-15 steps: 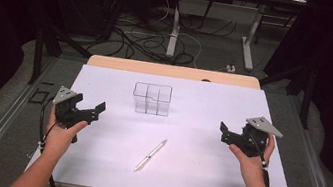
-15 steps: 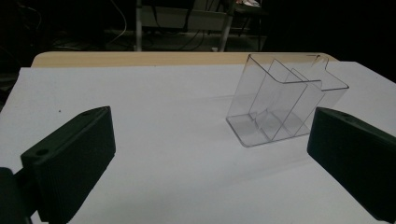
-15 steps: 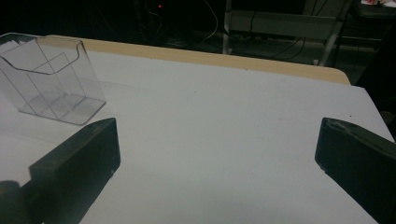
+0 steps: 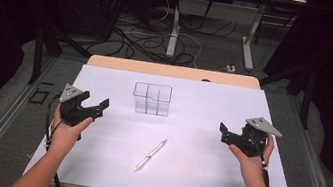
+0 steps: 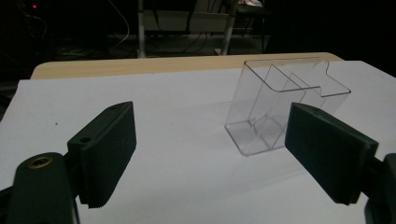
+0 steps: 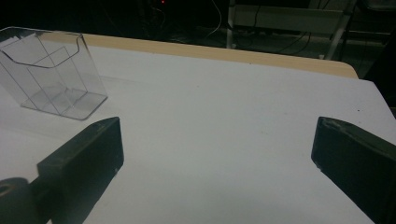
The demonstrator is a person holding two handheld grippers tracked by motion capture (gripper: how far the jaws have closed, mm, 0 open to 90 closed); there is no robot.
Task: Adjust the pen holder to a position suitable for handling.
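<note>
Left claw (image 4: 99, 105) at mid-left of high view, jaws wide apart, nothing between them. Right claw (image 4: 225, 133) at mid-right, jaws also spread, holding nothing. Both hover over the white surface (image 4: 191, 178), well apart from each other. Clear plastic holder (image 4: 152, 99) w/ dividers stands upright at centre, upper part of sheet, between the two claws. Pen (image 4: 150, 155) lies diagonally below it, lower centre, apart from holder & both claws.
</note>
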